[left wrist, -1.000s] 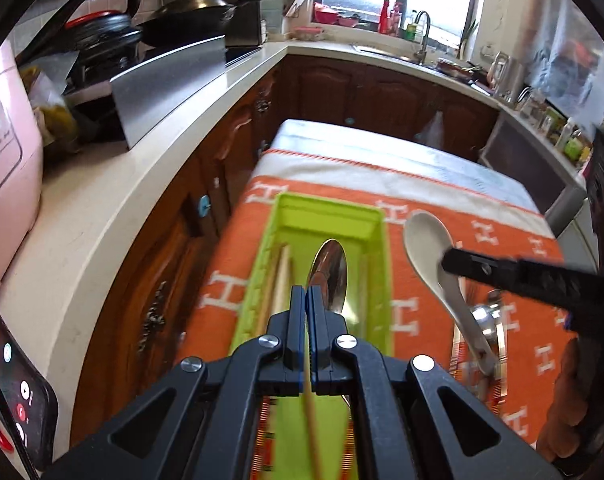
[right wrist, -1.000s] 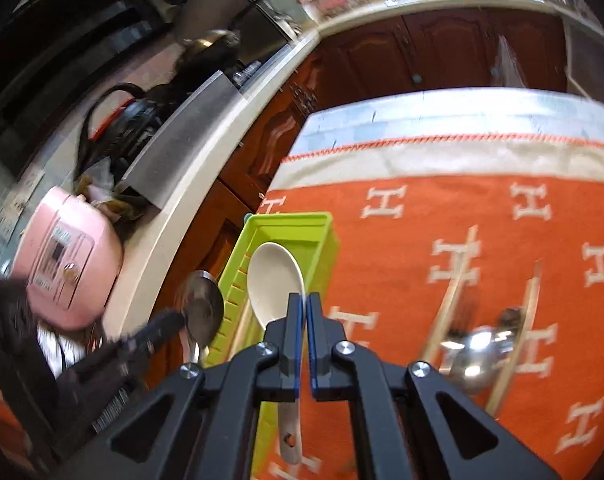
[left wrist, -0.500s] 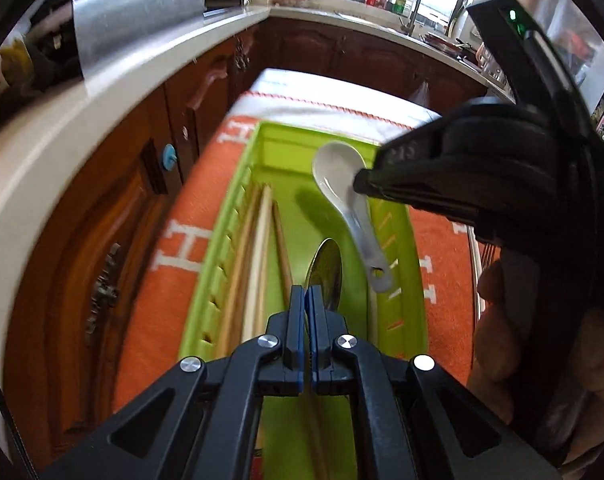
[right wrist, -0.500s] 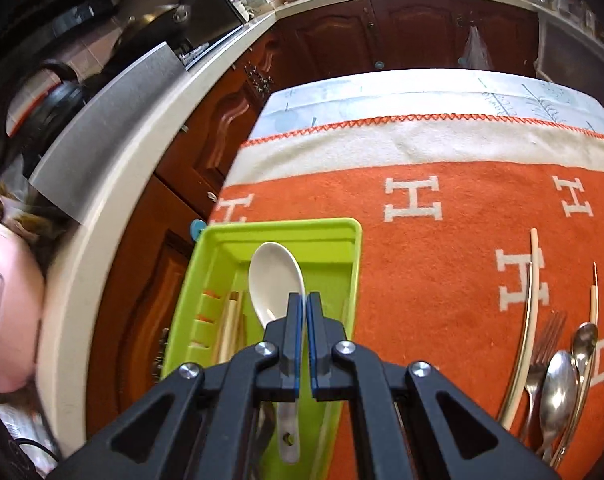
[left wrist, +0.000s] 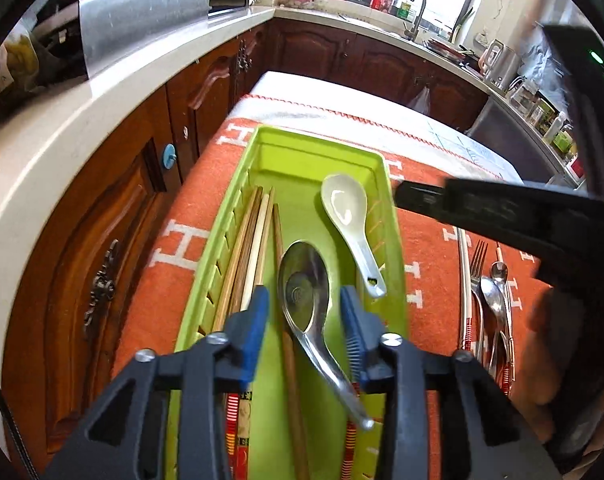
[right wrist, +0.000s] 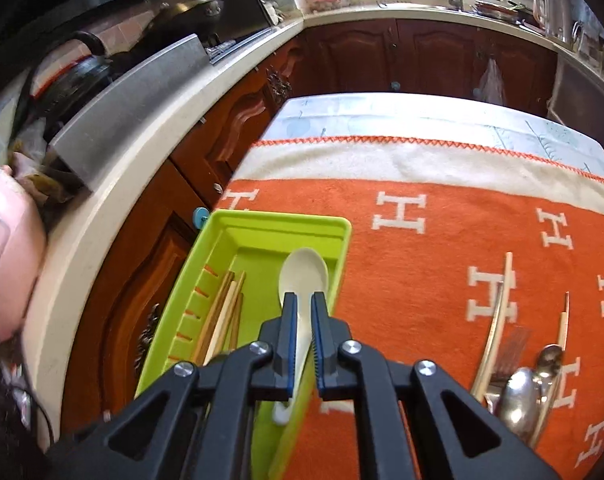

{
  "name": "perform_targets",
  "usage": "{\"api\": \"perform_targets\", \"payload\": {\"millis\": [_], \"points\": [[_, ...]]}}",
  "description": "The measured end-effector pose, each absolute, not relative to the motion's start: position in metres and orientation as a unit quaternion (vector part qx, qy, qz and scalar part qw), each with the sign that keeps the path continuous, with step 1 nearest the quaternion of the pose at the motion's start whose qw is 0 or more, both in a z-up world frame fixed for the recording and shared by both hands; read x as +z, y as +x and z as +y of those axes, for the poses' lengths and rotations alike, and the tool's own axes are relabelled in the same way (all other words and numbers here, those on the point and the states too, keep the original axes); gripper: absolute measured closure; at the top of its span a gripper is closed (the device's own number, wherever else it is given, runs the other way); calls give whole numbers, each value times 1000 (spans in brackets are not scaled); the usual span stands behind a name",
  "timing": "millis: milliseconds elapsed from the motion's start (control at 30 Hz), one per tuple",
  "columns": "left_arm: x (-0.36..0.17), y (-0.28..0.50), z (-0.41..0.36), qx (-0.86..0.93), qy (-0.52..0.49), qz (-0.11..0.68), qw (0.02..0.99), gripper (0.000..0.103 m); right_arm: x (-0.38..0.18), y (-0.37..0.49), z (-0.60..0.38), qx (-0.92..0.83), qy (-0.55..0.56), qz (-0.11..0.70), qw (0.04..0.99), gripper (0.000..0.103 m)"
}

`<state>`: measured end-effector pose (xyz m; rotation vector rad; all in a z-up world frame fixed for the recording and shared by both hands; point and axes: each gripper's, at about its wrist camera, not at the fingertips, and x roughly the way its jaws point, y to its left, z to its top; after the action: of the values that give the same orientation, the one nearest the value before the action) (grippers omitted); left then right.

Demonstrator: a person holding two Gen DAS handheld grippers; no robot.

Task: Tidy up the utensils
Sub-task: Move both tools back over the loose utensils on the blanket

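Now both grippers have let go: the left gripper [left wrist: 303, 320] gapes wide around the steel soup spoon [left wrist: 303, 292], the right gripper [right wrist: 303, 320] stands narrowly parted, leaving the white ceramic spoon [left wrist: 347, 216] in the lime-green plastic tray [left wrist: 393, 240], so more cutlery awaits.

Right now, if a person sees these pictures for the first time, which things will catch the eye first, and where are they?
The bright green tray on the orange blanket stands out first. In it lie a white spoon, a metal spoon between the open left gripper, and chopsticks along the left side. More cutlery waits on the blanket to the right.
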<state>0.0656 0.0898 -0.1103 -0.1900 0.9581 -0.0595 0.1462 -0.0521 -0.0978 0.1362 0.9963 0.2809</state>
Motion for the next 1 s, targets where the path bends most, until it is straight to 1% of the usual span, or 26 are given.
{"api": "perform_targets", "payload": {"millis": [133, 200, 267, 333, 467, 733, 867, 1000], "points": [[-96, 56, 84, -28, -87, 453, 887, 50, -81, 131, -80, 143, 68, 469, 869, 96], [-87, 51, 78, -25, -76, 450, 890, 41, -74, 122, -94, 139, 60, 462, 874, 96], [-80, 47, 71, -22, -65, 447, 892, 38, -68, 110, -110, 128, 43, 455, 880, 96], [-72, 41, 62, -24, -54, 445, 894, 37, -65, 98, -124, 120, 34, 450, 884, 96], [-57, 31, 40, -24, -34, 444, 895, 28, -65, 71, -157, 104, 31, 445, 889, 96], [-42, 21, -20, -47, 17, 445, 894, 26, -69, 44, -219, 44, 41, 454, 889, 96], [-43, 21, -49, -68, 41, 449, 890, 26, -75, 34, -242, 28, 49, 452, 890, 96], [-54, 23, -67, -95, 36, 462, 881, 26, -85, 29, -256, 26, 58, 455, 888, 96]]}}
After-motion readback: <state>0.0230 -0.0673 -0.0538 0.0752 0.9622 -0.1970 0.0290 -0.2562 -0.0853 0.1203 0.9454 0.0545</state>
